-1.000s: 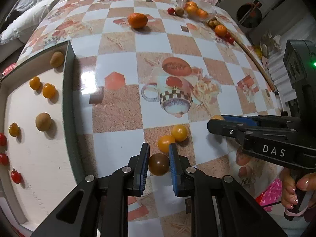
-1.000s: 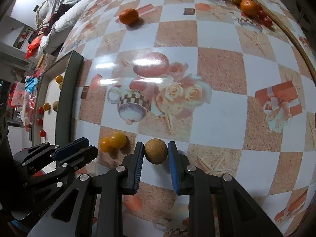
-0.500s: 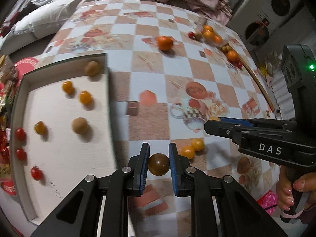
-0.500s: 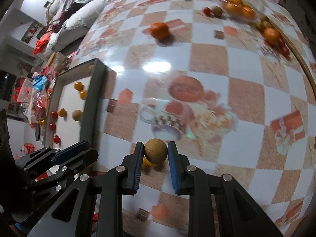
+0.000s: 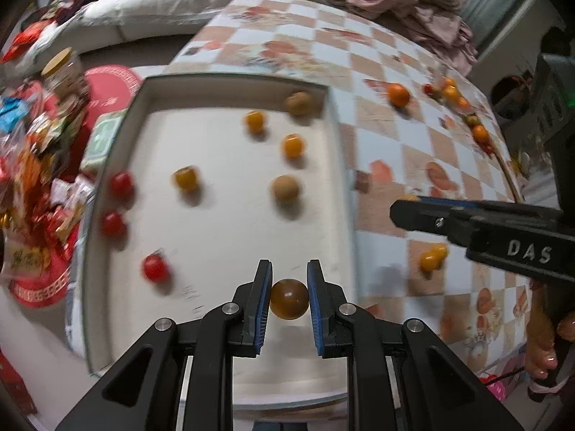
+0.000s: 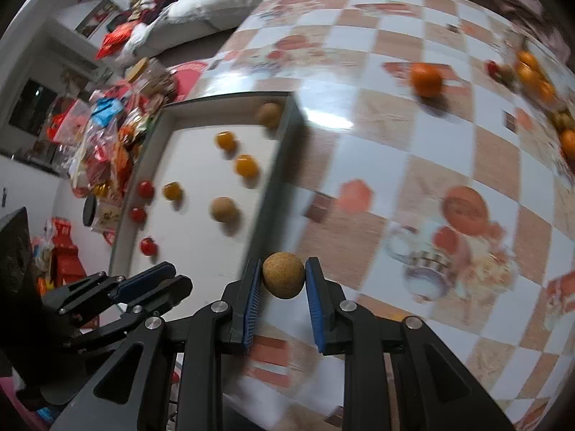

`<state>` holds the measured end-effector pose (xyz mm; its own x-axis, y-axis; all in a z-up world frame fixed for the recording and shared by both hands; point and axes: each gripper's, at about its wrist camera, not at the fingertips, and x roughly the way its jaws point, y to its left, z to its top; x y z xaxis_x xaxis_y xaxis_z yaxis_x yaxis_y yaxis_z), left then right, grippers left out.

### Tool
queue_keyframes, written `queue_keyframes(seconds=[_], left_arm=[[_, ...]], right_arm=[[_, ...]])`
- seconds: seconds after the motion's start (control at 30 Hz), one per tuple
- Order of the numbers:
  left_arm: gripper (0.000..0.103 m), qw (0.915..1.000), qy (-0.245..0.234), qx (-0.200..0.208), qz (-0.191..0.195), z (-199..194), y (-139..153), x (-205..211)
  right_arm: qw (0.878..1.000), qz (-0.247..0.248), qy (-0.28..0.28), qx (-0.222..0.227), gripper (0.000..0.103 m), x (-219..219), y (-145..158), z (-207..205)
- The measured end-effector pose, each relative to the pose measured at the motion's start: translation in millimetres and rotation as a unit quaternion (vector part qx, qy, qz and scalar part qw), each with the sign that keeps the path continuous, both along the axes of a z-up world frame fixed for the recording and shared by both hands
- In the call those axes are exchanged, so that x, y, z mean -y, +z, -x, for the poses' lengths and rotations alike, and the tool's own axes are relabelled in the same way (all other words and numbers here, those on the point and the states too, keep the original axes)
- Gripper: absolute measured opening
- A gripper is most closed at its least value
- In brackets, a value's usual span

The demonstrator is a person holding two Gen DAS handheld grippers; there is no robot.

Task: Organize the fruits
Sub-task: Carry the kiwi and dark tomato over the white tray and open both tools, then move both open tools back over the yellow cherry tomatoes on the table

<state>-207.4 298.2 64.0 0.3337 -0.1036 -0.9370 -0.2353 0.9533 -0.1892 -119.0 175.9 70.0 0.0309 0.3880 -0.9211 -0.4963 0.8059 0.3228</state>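
My left gripper (image 5: pixel 288 289) is shut on a dark brown round fruit (image 5: pixel 289 299) and hangs over the near part of the white tray (image 5: pixel 215 244). My right gripper (image 6: pixel 281 280) is shut on a tan rough-skinned fruit (image 6: pixel 283 275), held above the tray's dark right rim (image 6: pixel 276 176). The tray holds three red tomatoes (image 5: pixel 155 268), several small orange fruits (image 5: pixel 293 145) and two tan fruits (image 5: pixel 285 188). In the left wrist view the right gripper (image 5: pixel 406 212) reaches in from the right. The left gripper (image 6: pixel 169 283) shows at lower left in the right wrist view.
Two small orange fruits (image 5: pixel 433 255) lie on the checkered tablecloth right of the tray. A larger orange (image 6: pixel 426 79) and a cluster of fruit (image 6: pixel 532 72) sit at the far right. Packets and red boxes (image 5: pixel 39 165) crowd the floor left of the table. A hand (image 5: pixel 542 341) grips the right handle.
Both grippers have carried their fruits leftward from the open tablecloth towards the tray; the left one is now over it. The views have rolled. Neither grip has altered.
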Motion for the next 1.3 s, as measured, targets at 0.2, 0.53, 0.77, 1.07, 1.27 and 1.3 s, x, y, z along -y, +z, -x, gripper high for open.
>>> queue_keyframes(seconds=[0.2, 0.53, 0.77, 1.07, 1.27, 1.3], left_arm=[[0.021, 0.9994, 0.028, -0.017, -0.015, 20.3, -13.0, -25.9], [0.021, 0.9979, 0.032, -0.042, -0.037, 32.1, -33.4, -35.3], [0.022, 0.9974, 0.020, -0.045, -0.052, 31.1, -37.7, -30.9], [0.023, 0.9959, 0.009, -0.056, -0.071, 27.0, -37.9, -26.3], [0.073, 0.9953, 0.008, -0.033, -0.091, 28.8, -28.7, -24.9], [0.073, 0.9952, 0.006, -0.039, -0.089, 27.9, -30.0, -25.2]], right_arm=[[0.999, 0.001, 0.035, -0.006, 0.027, -37.8, -7.1, 10.5], [0.996, 0.039, 0.076, -0.007, 0.027, -74.7, -37.7, 25.9], [0.994, 0.058, 0.092, 0.005, 0.027, -81.8, -48.6, 28.2], [0.994, 0.060, 0.090, 0.005, 0.028, -82.9, -51.4, 28.4], [0.996, 0.043, 0.080, 0.003, 0.043, -81.1, -43.5, 24.4], [0.996, 0.037, 0.077, 0.006, 0.048, -80.1, -39.7, 23.3]])
